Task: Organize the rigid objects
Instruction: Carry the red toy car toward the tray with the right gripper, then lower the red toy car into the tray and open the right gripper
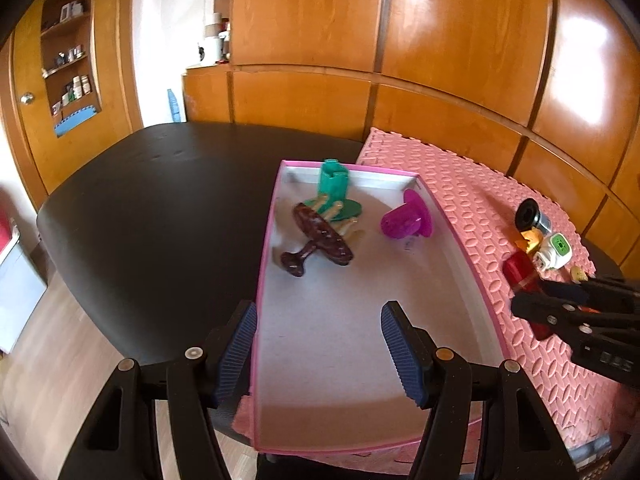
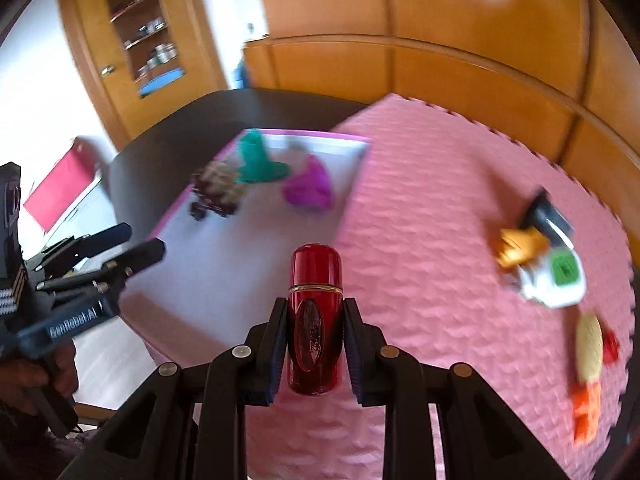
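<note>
Right gripper [image 2: 315, 334] clamped on red bottle [image 2: 315, 280] above pink foam mat [image 2: 432, 240]; pink-rimmed tray [image 2: 224, 264] left, holding green, magenta, dark toys.

light: bright daylight, white blown-out wall [image 1: 160, 40] upper left | glare: pale patches on glossy wood panels [image 1: 460, 40] upper right | shadows: soft, short | left wrist view: sharp | right wrist view: motion-smeared, pink mat [image 2: 440, 240] and toys streaked | edges: fisheye bending, dark vignette in corners
</note>
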`<state>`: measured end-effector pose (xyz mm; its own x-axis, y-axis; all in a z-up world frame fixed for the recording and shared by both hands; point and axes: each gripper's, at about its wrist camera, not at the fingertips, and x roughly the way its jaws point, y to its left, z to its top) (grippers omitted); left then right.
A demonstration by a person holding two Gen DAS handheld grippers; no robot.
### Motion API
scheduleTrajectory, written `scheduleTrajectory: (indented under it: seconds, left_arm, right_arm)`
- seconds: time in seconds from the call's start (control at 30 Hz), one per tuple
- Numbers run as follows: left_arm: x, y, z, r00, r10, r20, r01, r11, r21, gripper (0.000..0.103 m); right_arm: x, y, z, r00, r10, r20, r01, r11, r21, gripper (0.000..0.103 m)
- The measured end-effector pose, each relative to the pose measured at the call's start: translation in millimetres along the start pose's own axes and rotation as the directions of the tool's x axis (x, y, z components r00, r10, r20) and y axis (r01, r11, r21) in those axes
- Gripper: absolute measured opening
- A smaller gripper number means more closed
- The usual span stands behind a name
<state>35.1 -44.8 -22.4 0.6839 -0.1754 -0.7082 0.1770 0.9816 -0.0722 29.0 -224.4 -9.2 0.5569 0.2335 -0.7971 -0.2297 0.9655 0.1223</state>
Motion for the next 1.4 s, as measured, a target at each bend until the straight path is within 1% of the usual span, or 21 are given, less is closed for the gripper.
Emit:
scheduleTrajectory:
  seconds: [0.13,0.2,0.23,0.3,0.4,0.43,0.5,0.53,0.6,0.73,0.93,1.27,1.4]
  left_arm:
    - [0.2,10.5,-0.3,1.000,0.009,-0.003,-0.009,1.000,-0.025,0.065]
    - [0.4,13.0,-0.1,1.000,0.011,-0.004,-0.012,0.999,-0.033,0.065]
    - [0.2,14.1,-0.1,1.000,0.013,-0.004,-0.013,0.999,-0.035,0.065]
    - [0.0,15.7,0.2,1.000,0.014,-0.004,-0.014,0.999,-0.040,0.065]
    - [-0.3,18.3,-0.1,1.000,0.016,-0.004,-0.017,0.999,-0.045,0.065]
    - [-0.3,19.4,-0.4,1.000,0.017,-0.005,-0.017,0.999,-0.046,0.065]
    - [-0.1,22.2,-0.6,1.000,0.018,-0.006,-0.018,0.999,-0.048,0.065]
    - [0.2,23.2,-0.7,1.000,0.020,-0.007,-0.020,0.999,-0.048,0.065]
    - [0.7,24.3,-0.5,1.000,0.021,-0.010,-0.022,0.998,-0.051,0.065]
    - [1.0,23.2,-0.7,1.000,0.021,-0.011,-0.022,0.998,-0.052,0.065]
    - [-1.1,20.0,-0.7,1.000,0.027,-0.007,-0.027,0.999,-0.045,0.065]
    - [-7.1,11.6,-1.3,1.000,0.025,0.002,-0.025,0.999,-0.021,0.065]
    - [-9.7,7.7,-2.2,1.000,0.023,0.002,-0.023,1.000,-0.013,0.065]
  right_arm:
    - [24.3,20.3,19.8,1.000,-0.002,-0.019,0.001,0.999,-0.054,0.025]
    - [42.1,28.0,28.6,0.998,-0.029,-0.054,0.024,0.996,-0.086,0.025]
    - [54.7,31.7,33.6,0.996,-0.056,-0.071,0.048,0.994,-0.101,0.025]
    - [66.1,31.4,37.0,0.993,-0.076,-0.088,0.066,0.992,-0.107,0.025]
    - [88.4,22.6,43.7,0.979,-0.177,-0.096,0.167,0.980,-0.103,0.025]
    - [95.4,16.7,45.0,0.974,-0.206,-0.098,0.197,0.977,-0.086,0.025]
    - [100.6,10.0,46.1,0.976,-0.190,-0.103,0.185,0.981,-0.054,0.025]
    - [100.1,8.0,45.5,0.979,-0.183,-0.092,0.180,0.983,-0.038,0.025]
    - [99.1,8.1,45.6,0.979,-0.183,-0.091,0.180,0.983,-0.038,0.026]
    - [95.9,6.1,41.3,0.984,-0.151,-0.093,0.151,0.988,-0.011,0.029]
    - [80.8,6.2,38.7,0.991,-0.125,-0.052,0.126,0.991,0.035,0.033]
    - [56.3,9.9,28.7,0.992,-0.124,0.007,0.123,0.990,0.068,0.033]
    - [48.5,5.1,27.0,0.991,-0.127,0.035,0.124,0.988,0.088,0.033]
